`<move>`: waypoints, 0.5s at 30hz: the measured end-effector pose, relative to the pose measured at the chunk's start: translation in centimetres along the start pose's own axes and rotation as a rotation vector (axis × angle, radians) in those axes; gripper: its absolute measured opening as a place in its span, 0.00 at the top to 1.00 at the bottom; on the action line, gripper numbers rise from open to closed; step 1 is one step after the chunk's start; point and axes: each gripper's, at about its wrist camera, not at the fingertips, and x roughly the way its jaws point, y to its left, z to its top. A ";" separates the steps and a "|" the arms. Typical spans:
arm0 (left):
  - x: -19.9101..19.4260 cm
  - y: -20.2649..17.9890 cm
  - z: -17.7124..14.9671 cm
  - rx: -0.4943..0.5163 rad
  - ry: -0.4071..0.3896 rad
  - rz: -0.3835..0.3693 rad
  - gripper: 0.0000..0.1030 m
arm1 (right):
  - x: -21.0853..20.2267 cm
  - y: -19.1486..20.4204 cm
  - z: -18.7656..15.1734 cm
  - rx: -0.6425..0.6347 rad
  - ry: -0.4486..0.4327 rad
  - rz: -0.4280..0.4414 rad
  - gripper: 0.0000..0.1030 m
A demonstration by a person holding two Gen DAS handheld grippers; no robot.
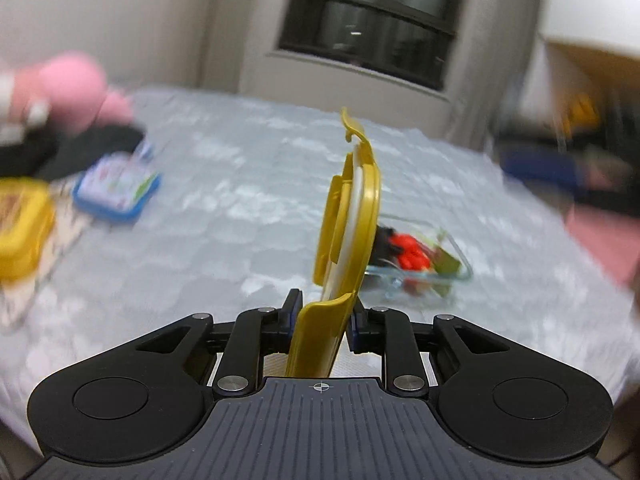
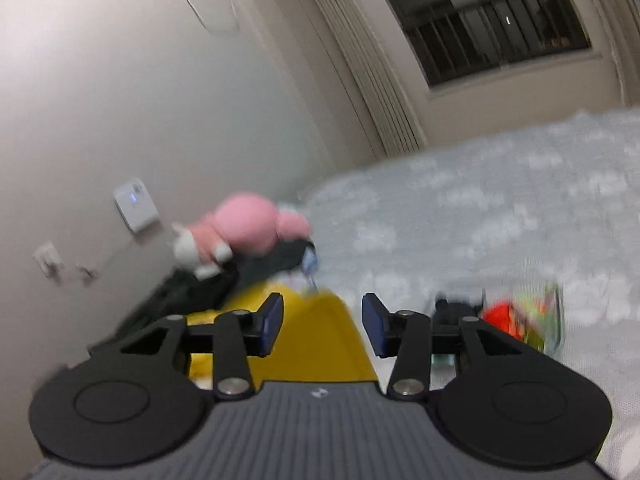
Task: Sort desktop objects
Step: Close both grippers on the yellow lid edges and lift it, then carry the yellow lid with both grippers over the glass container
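Left wrist view shows the left gripper (image 1: 320, 322) pinching the yellow lid (image 1: 348, 220) by one flap, standing up on its edge in the middle of the frame. Right gripper (image 2: 322, 322) is wide and holds nothing. That lid could slip or swing and hit the glass box (image 1: 424, 260) at lower right, because only a thin flap is pinched.

The right gripper (image 2: 322, 322) is spread open over a yellow plastic lid (image 2: 320, 344); a blurred pink plush toy (image 2: 248, 228) sits at eleven o'clock.
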 end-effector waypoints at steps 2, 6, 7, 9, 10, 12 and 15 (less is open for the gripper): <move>0.2 2.7 0.4 -0.098 0.010 -0.001 0.77 | 2.3 -0.8 -1.6 0.056 0.077 0.000 0.54; 1.3 7.8 -0.2 -0.278 0.052 -0.006 0.76 | 6.2 -2.2 -5.0 0.164 0.199 0.019 0.54; 1.7 8.9 -0.6 -0.318 0.062 -0.007 0.72 | 7.1 -2.5 -5.9 0.191 0.226 0.025 0.54; 2.3 11.0 -1.4 -0.401 0.069 -0.008 0.61 | 8.3 -3.1 -7.7 0.254 0.280 0.043 0.54; 2.6 11.9 -1.7 -0.429 0.076 -0.022 0.63 | 8.8 -3.4 -8.7 0.289 0.307 0.055 0.54; 2.8 13.0 -2.5 -0.467 0.084 -0.018 0.70 | 9.9 -4.2 -10.5 0.365 0.363 0.086 0.52; 3.0 14.5 -3.7 -0.520 0.101 -0.011 0.68 | 10.9 -5.5 -12.7 0.495 0.413 0.134 0.47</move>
